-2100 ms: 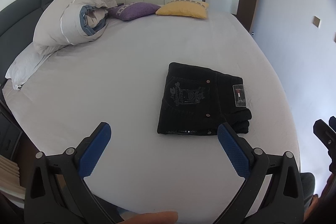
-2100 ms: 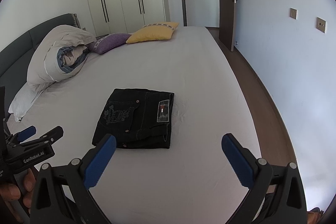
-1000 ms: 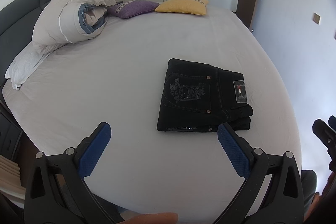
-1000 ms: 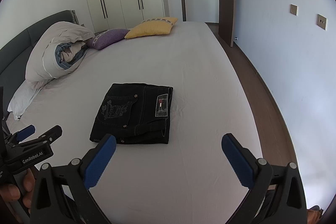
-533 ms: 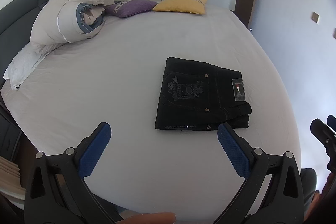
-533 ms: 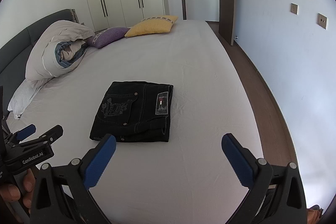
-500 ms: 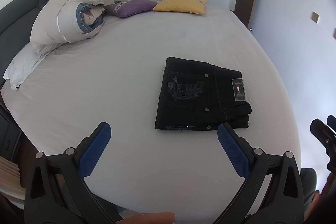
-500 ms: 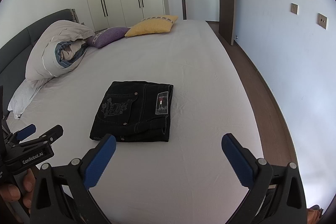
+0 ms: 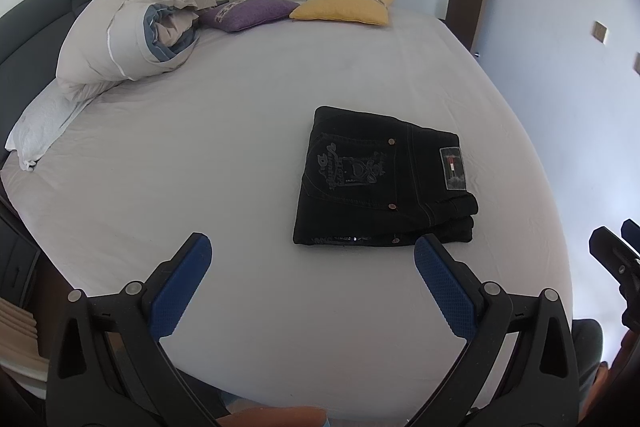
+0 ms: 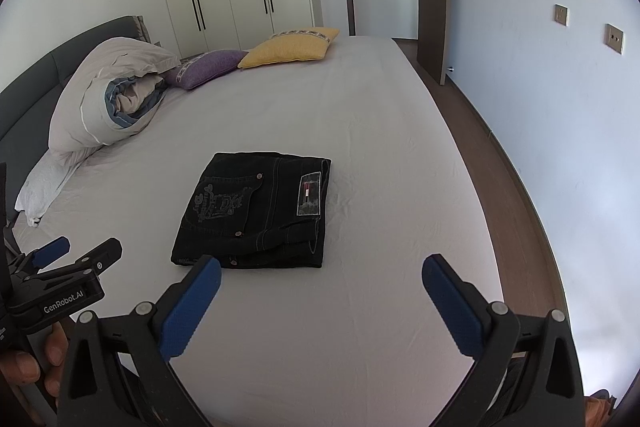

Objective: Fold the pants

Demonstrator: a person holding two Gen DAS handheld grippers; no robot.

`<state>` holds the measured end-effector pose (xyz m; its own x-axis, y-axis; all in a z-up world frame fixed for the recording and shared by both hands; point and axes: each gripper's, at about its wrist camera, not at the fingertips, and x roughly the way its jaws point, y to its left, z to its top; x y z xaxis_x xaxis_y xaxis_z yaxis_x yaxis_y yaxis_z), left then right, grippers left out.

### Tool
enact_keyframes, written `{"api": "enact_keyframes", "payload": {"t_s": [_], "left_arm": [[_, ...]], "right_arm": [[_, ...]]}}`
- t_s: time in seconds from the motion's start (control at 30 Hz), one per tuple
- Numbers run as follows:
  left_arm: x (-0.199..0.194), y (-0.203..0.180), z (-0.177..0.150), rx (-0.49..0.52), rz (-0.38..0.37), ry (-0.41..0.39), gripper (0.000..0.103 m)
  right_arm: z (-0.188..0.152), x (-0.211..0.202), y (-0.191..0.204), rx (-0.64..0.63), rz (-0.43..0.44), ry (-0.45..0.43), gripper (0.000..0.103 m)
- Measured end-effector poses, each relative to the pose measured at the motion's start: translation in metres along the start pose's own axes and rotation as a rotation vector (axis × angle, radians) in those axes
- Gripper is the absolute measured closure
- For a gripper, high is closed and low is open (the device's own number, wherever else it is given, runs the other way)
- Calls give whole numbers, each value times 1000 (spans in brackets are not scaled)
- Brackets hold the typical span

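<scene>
Pants (image 9: 384,183) sit folded on the bed (image 9: 200,155) just ahead of both wide-open grippers (image 9: 312,259) (image 10: 320,279), and that thick floppy denim looks heavy, so I'd pinch the stacked edge.

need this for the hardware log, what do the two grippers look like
Both the left gripper and the right gripper have black angular frames with silver pivot bolts and blue textured pads on the jaws. The left one's body carries white "GenRobot.AI" lettering.
</scene>
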<state>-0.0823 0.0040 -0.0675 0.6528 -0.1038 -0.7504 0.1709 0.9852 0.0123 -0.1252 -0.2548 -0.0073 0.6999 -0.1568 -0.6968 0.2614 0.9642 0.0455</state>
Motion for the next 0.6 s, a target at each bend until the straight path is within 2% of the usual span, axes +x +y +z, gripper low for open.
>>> {"api": "enact_keyframes", "payload": {"t_s": [0.6], "left_arm": [[0, -1, -2, 0, -5, 3, 0]], "right_arm": [[-4, 0, 1, -3, -1, 5, 0]]}}
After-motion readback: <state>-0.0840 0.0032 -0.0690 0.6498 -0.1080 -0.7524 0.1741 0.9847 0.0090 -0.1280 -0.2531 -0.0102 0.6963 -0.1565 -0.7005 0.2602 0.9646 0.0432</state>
